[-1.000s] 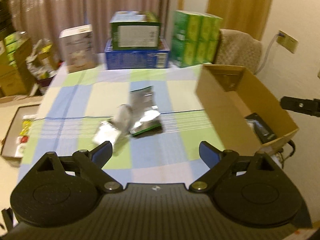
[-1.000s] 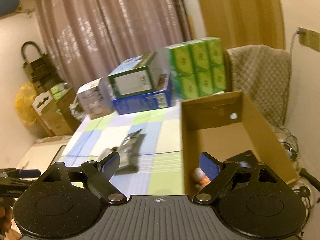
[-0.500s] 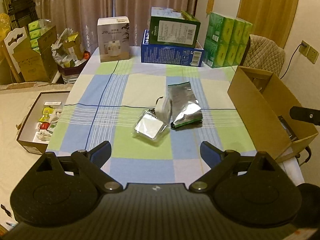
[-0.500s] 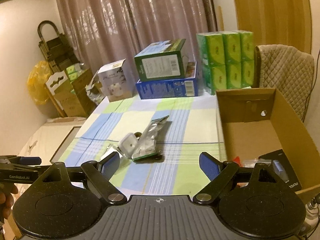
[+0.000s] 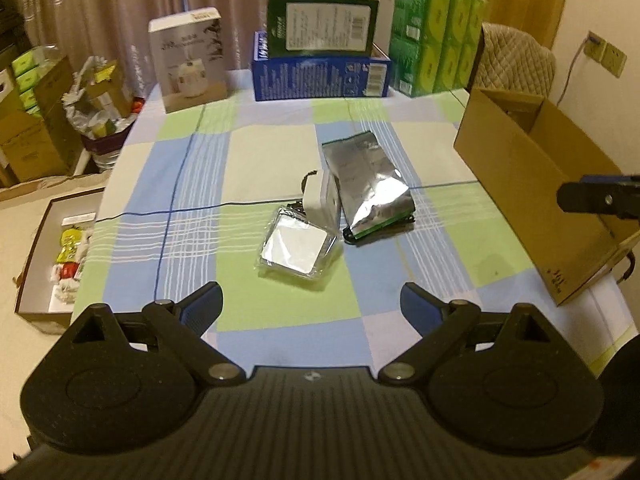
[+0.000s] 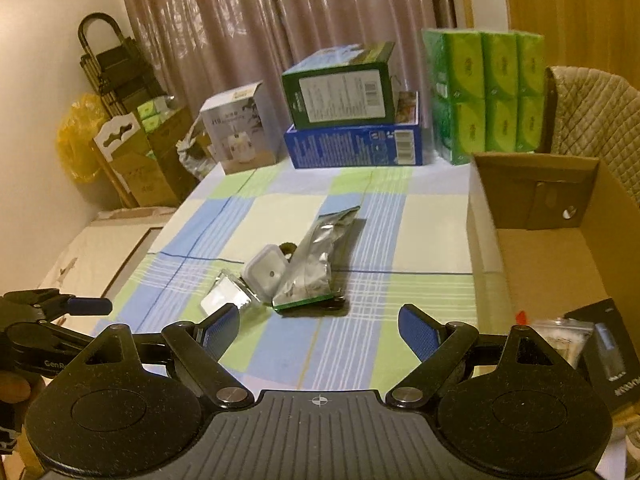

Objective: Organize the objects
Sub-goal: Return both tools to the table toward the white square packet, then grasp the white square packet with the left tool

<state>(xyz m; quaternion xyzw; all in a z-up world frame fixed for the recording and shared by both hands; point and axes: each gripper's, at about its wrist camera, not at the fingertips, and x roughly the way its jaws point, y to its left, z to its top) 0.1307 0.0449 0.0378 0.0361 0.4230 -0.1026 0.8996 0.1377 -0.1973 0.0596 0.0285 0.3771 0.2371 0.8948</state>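
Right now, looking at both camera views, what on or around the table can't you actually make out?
- Cardboard box contents: in the left wrist view its near wall hides the inside; in the right wrist view the right hand-held gripper covers part of the items.
- Dark thing under the silver pouch: only an edge shows.
- Print on the blue box: too small.
- White case: half behind the pouch.
- Left hand-held gripper: open, empty.

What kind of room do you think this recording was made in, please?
Most likely a lived-in home room, perhaps a dining area doubling as storage: a table with a checked tablecloth, a quilt-covered chair, drawn curtains, and stacked retail boxes along the far edge.
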